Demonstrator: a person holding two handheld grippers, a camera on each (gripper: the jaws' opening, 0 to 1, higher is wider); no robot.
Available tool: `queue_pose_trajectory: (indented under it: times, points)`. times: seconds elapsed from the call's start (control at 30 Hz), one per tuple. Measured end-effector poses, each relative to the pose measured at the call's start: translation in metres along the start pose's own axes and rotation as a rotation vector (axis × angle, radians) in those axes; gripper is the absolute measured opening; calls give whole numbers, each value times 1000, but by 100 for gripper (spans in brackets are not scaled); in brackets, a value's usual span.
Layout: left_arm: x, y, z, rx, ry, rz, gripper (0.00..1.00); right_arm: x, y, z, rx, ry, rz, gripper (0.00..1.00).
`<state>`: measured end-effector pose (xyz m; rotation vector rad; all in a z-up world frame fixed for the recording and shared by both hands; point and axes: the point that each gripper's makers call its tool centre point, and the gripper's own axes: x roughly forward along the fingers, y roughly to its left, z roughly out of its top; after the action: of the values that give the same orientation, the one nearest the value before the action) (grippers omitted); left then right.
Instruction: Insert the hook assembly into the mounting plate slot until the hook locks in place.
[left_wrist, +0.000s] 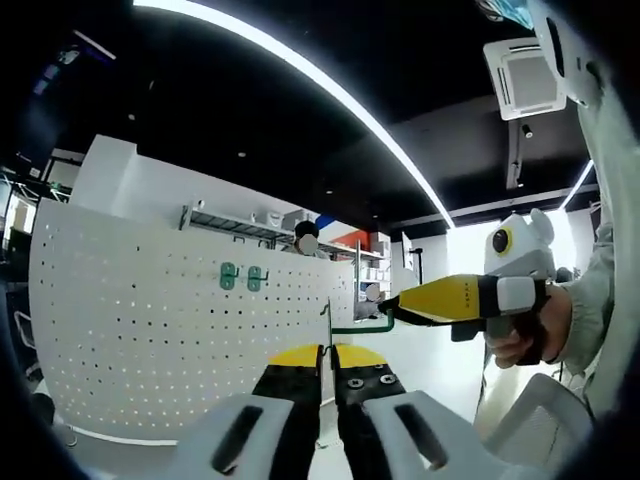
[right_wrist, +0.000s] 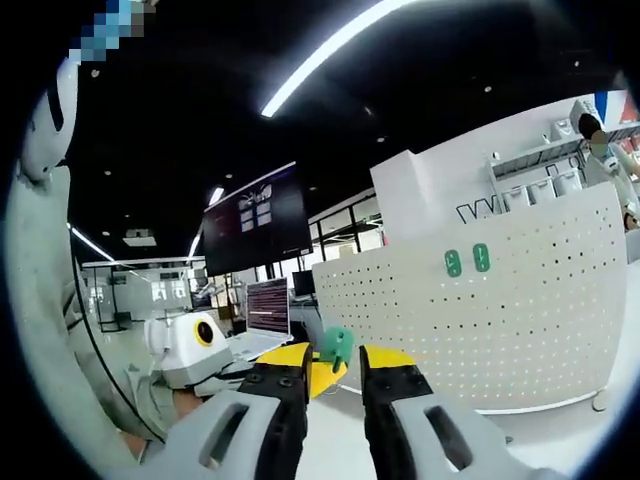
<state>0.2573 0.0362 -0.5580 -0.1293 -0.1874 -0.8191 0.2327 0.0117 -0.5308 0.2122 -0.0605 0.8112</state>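
Pegboard (left_wrist: 150, 320) bears two green hooks (left_wrist: 240, 276); right gripper (left_wrist: 395, 308) seemingly holds one.

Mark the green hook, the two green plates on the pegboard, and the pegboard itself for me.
green hook (left_wrist: 362, 325): left gripper view, on its horizontal bar.
green plates (left_wrist: 228, 276): left gripper view, on the left plate's face.
pegboard (left_wrist: 130, 330): left gripper view, on its bare perforated face.

No text, label or number can be read here.
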Motion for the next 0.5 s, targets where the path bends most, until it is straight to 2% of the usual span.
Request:
queue_pose_trajectory:
  times: [0.5]
  points:
    - [2, -16, 5, 23, -7, -43, 4, 5, 4, -2, 24, 9, 11, 11]
